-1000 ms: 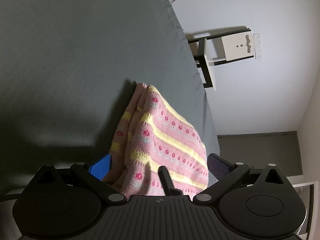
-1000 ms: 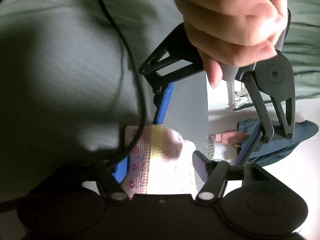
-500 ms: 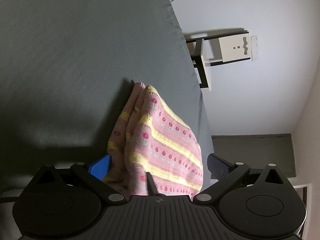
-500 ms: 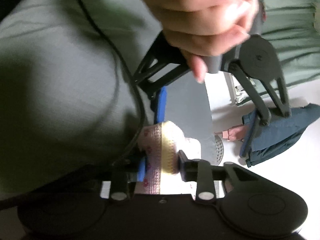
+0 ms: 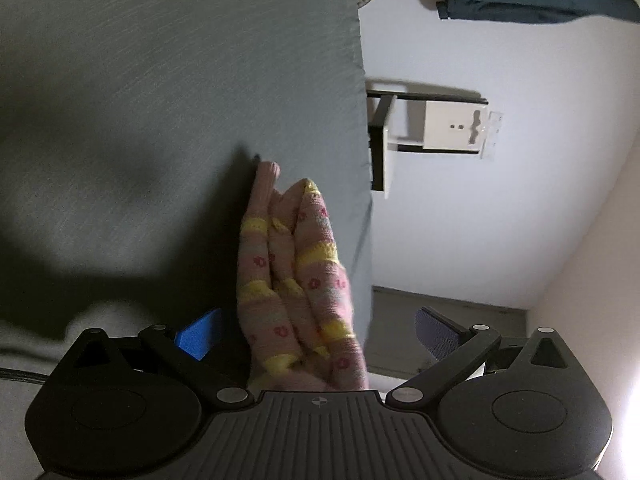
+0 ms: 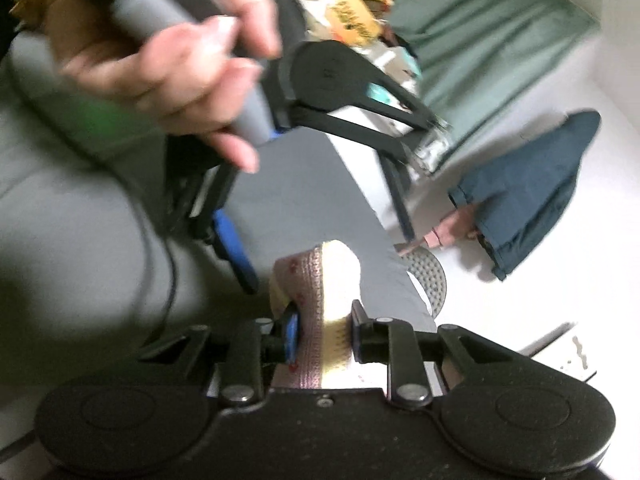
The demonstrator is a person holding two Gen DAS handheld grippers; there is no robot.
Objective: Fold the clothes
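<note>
From my left wrist view, my left gripper stands wide apart, the pink knit garment hanging bunched between its fingers over the grey board, neither pad pressing it. From my right wrist view, my right gripper has just been closing and now clamps the garment's edge.

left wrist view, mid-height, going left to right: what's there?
Grey tabletop → pink and yellow striped knit garment → black-framed white stool → white wall.
</note>
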